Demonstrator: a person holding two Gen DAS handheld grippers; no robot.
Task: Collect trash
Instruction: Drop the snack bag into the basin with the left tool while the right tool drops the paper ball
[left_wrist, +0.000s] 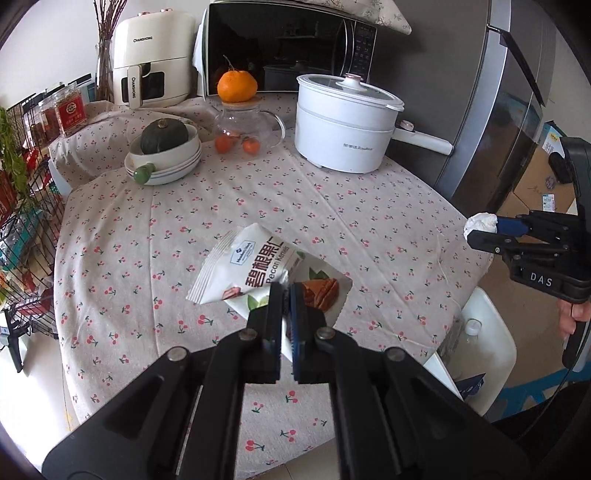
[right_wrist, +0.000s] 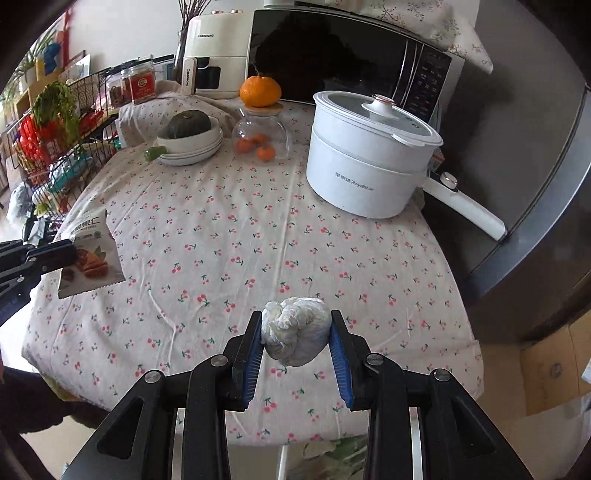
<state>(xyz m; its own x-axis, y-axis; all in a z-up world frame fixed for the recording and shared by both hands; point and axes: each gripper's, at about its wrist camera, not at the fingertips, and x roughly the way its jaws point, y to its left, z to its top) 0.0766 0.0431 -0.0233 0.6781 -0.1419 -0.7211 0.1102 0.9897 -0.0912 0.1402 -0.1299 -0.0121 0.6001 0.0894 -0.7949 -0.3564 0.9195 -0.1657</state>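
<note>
My left gripper (left_wrist: 287, 291) is shut on a white pecan snack wrapper (left_wrist: 243, 266), crumpled and held just above the cherry-print tablecloth (left_wrist: 332, 206). The wrapper also shows in the right wrist view (right_wrist: 92, 258), with the left gripper (right_wrist: 70, 254) at the far left. My right gripper (right_wrist: 295, 321) is shut on a crumpled white tissue ball (right_wrist: 295, 338), held above the table's near edge. In the left wrist view the right gripper (left_wrist: 480, 230) holds the tissue (left_wrist: 479, 223) beyond the table's right edge.
A white electric pot (right_wrist: 369, 162), a glass teapot with small oranges (right_wrist: 260, 142), an orange on its lid (right_wrist: 259, 91), stacked bowls with a green squash (right_wrist: 190, 142), a microwave (right_wrist: 351, 62), an air fryer (right_wrist: 216, 55) and a wire rack (right_wrist: 55, 147) stand around. A white bin (left_wrist: 476, 343) sits below the table's right side.
</note>
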